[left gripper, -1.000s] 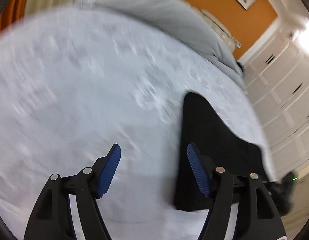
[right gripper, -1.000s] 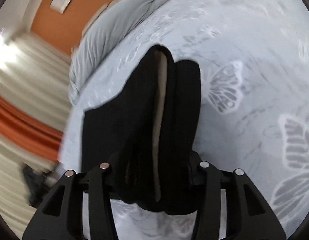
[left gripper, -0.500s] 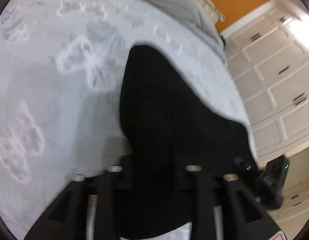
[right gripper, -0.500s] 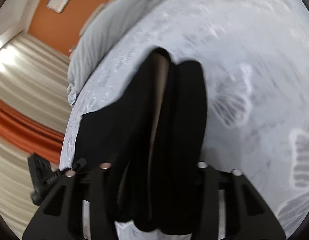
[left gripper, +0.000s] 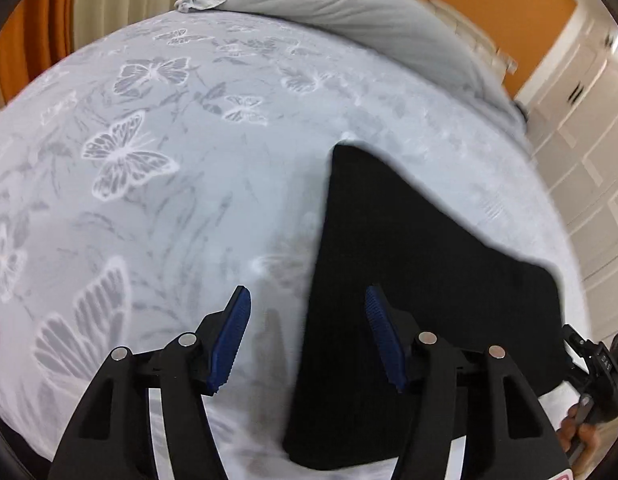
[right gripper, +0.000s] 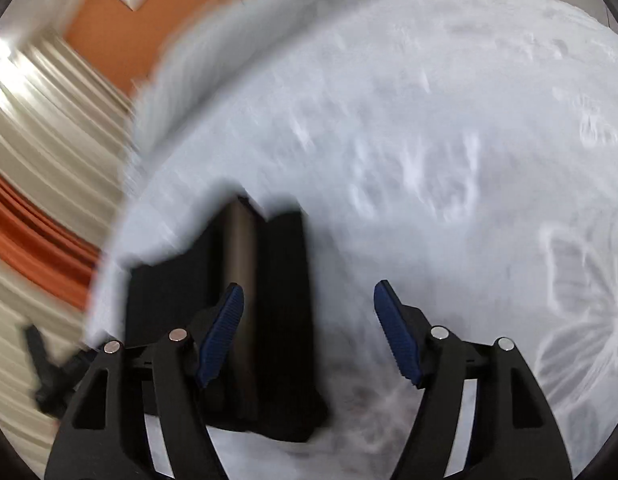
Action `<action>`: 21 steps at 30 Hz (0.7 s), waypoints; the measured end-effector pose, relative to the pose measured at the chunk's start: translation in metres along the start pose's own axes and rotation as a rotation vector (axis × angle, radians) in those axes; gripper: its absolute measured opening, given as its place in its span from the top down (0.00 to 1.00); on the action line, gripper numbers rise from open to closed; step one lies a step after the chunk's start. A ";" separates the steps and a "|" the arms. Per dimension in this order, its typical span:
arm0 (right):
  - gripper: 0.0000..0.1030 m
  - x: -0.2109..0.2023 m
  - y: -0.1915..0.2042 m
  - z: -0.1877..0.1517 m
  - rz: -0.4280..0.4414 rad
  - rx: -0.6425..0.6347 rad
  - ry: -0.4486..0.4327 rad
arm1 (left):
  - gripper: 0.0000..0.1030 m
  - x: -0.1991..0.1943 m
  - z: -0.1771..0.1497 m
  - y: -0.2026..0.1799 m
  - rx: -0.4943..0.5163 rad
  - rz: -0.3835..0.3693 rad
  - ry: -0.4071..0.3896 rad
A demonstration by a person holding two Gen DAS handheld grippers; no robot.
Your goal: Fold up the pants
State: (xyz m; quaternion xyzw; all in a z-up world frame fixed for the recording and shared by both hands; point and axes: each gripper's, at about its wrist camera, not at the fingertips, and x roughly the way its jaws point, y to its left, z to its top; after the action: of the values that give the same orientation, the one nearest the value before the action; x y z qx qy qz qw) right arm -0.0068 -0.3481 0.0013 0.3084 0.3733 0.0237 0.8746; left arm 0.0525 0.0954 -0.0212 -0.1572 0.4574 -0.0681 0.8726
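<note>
1. The left gripper (left gripper: 307, 336) is hovering with its blue pads (left gripper: 231, 344) spread wide and pinching nothing; the straight left edge of the black pants (left gripper: 409, 280) is lying between the pads, with the pants spreading to the right over the butterfly-print bedsheet (left gripper: 149, 184); a closing pinch here is risking a bite of sheet along with the cloth, because the left pad is sitting over bare sheet and would be dragging the print up into the fold.

2. In the left wrist view the pants are reaching toward the right side of the bed; I judge that a pull that way could be sliding them over the side, since the smooth sheet is offering little grip.

3. The right gripper (right gripper: 309, 334) is also standing apart and empty; the pants (right gripper: 285, 300) are lying folded in layers under its left pad (right gripper: 221, 336), with a pale lining strip showing between two dark layers; the right pad is hanging over plain bedsheet (right gripper: 449, 140).

4. This view is blurring heavily, so the gripper is likely moving fast; a snagged layer could be peeling the stack open and undoing the fold.
</note>
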 end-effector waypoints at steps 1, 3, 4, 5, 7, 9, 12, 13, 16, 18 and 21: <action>0.35 0.001 0.014 0.006 -0.001 -0.057 0.007 | 0.43 -0.008 0.005 -0.015 0.041 0.006 -0.044; 0.35 0.014 0.040 0.012 0.009 -0.151 0.033 | 0.29 -0.017 0.009 -0.049 0.165 0.060 -0.120; 0.33 0.026 0.047 0.015 0.010 -0.186 0.056 | 0.23 -0.019 0.008 -0.061 0.214 0.087 -0.151; 0.30 0.045 0.056 0.017 -0.011 -0.218 0.087 | 0.19 -0.017 0.007 -0.080 0.273 0.126 -0.192; 0.27 0.072 0.064 0.016 -0.054 -0.249 0.127 | 0.19 -0.006 0.004 -0.099 0.332 0.154 -0.215; 0.29 0.092 0.062 0.013 -0.078 -0.256 0.155 | 0.19 0.008 0.003 -0.104 0.356 0.150 -0.186; 0.78 0.097 0.063 0.009 -0.055 -0.286 0.175 | 0.19 0.024 0.003 -0.089 0.330 0.110 -0.132; 0.91 0.092 0.070 0.011 -0.020 -0.286 0.171 | 0.19 0.032 0.008 -0.088 0.321 0.118 -0.122; 0.91 0.049 0.103 0.027 0.133 -0.315 0.075 | 0.19 0.028 0.014 -0.077 0.284 0.115 -0.142; 0.90 0.042 0.109 0.030 0.101 -0.354 0.033 | 0.19 0.021 0.016 -0.072 0.276 0.127 -0.173; 0.80 0.082 0.070 0.016 -0.174 -0.376 0.105 | 0.18 0.029 0.013 -0.069 0.271 0.156 -0.161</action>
State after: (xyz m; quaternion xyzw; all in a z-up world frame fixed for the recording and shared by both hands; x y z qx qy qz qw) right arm 0.0763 -0.2776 -0.0034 0.1048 0.4327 0.0334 0.8948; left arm 0.0814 0.0255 -0.0137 -0.0073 0.3835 -0.0483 0.9222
